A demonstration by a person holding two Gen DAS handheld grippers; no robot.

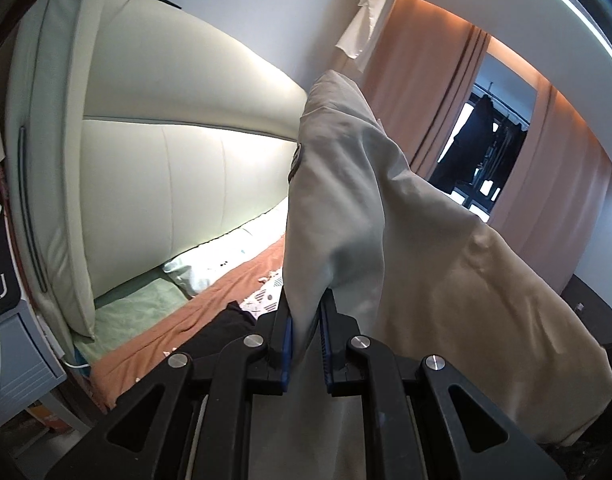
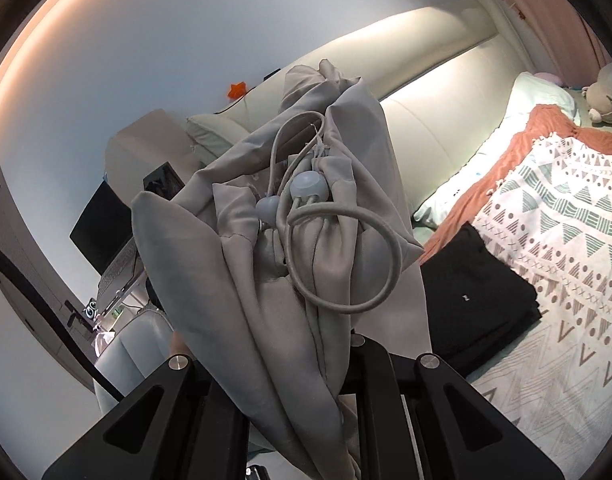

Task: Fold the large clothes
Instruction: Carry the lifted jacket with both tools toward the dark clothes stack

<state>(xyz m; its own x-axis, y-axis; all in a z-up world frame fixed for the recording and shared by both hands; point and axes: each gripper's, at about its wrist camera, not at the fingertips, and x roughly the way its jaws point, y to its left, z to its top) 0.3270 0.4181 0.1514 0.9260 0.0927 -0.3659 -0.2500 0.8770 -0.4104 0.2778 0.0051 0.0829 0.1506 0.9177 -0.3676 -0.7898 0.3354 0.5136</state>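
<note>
The left tool [image 1: 306,332] is clamped on a fold of the grey garment [image 1: 346,208], held up above the bed [image 1: 209,300]. The right tool [image 2: 306,364] pinches its bunched drawstring end [image 2: 306,200]. Folded black clothes [image 2: 478,292] lie on the bed beyond.

A cream padded headboard [image 1: 185,168] backs the bed, peach curtains [image 1: 434,92] flanking a window [image 1: 482,140].
</note>
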